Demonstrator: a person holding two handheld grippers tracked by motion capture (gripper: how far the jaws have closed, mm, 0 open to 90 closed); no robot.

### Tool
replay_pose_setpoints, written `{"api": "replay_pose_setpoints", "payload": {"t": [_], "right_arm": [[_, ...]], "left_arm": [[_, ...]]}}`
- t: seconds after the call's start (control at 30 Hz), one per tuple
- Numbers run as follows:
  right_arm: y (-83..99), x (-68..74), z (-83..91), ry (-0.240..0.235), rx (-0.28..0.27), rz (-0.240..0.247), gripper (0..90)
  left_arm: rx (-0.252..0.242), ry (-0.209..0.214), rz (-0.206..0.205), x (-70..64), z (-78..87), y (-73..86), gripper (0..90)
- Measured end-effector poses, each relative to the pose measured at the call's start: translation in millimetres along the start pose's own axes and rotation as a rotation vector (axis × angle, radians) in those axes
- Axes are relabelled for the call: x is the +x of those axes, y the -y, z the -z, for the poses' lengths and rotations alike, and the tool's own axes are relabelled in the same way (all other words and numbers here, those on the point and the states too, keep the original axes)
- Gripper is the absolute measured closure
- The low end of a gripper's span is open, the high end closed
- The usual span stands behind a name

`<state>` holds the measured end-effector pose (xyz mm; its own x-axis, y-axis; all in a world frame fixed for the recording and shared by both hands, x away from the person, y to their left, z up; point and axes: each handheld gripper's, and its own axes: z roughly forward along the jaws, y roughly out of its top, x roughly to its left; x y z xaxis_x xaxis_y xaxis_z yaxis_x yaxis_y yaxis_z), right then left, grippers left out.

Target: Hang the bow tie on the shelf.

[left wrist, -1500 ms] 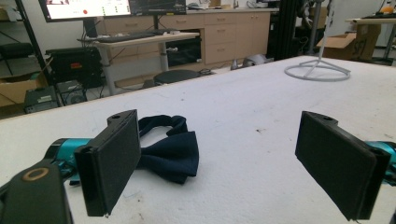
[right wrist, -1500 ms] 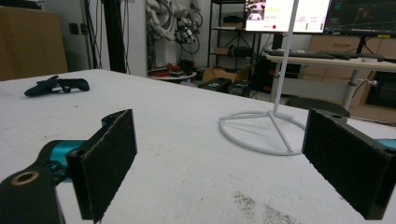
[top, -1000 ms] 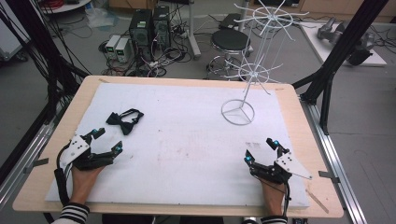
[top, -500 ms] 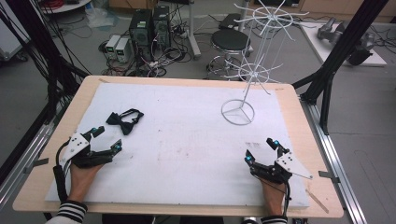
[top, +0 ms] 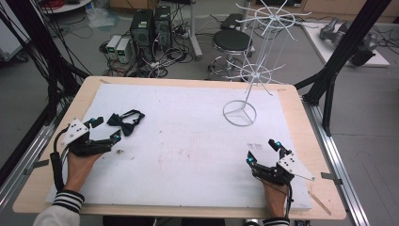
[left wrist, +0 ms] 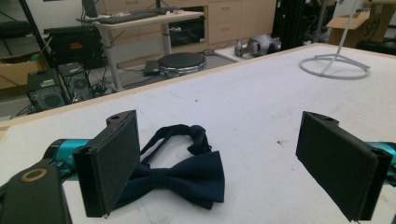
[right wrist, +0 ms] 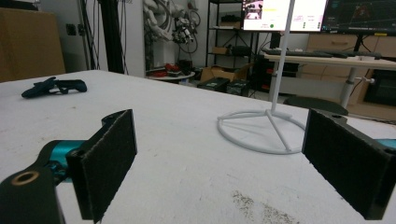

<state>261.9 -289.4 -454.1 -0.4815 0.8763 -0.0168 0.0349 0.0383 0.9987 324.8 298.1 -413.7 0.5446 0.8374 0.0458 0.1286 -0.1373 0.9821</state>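
A dark navy bow tie (top: 125, 121) with its strap looped behind lies flat on the white mat at the left. My left gripper (top: 106, 129) sits just left of it, open, jaws pointing at it. In the left gripper view the bow tie (left wrist: 187, 179) lies low between the spread jaws, close to the left one, untouched. A white wire display stand (top: 248, 80) rises at the back right on a ring base (top: 239, 113). My right gripper (top: 265, 151) rests open near the front right edge, holding nothing. The stand's ring base (right wrist: 261, 126) and the far bow tie (right wrist: 53, 87) appear in the right gripper view.
The white mat (top: 188, 141) covers a wooden table (top: 301, 108). Black frame posts (top: 348, 52) stand at the right and left sides. A stool (top: 231, 41), computers and cables are on the floor beyond the far edge.
My left gripper has moved slightly forward and right, toward the bow tie. The right gripper has stayed in place.
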Motion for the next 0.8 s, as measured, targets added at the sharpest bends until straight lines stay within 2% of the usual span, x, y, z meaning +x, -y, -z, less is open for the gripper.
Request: {"api": "replay_pose_setpoints", "payload": {"t": [0.1, 0.33, 0.67, 0.8], "right_arm": [[0.0, 0.0, 0.0, 0.000, 0.000, 0.000, 9.2], [0.0, -0.1, 0.1, -0.001, 0.000, 0.000, 9.2], [0.0, -0.6, -0.1, 0.002, -0.003, 0.001, 9.2], [0.0, -0.6, -0.1, 0.002, -0.003, 0.000, 9.2]], "left_arm": [[0.025, -0.003, -0.022, 1.5, -5.8, -6.7, 14.0], [0.098, -0.006, -0.042, 5.8, -18.8, -19.3, 14.0], [0.185, 0.002, -0.090, 8.9, -36.5, -30.3, 14.0], [0.235, 0.006, -0.106, 8.7, -45.2, -32.8, 14.2]]}}
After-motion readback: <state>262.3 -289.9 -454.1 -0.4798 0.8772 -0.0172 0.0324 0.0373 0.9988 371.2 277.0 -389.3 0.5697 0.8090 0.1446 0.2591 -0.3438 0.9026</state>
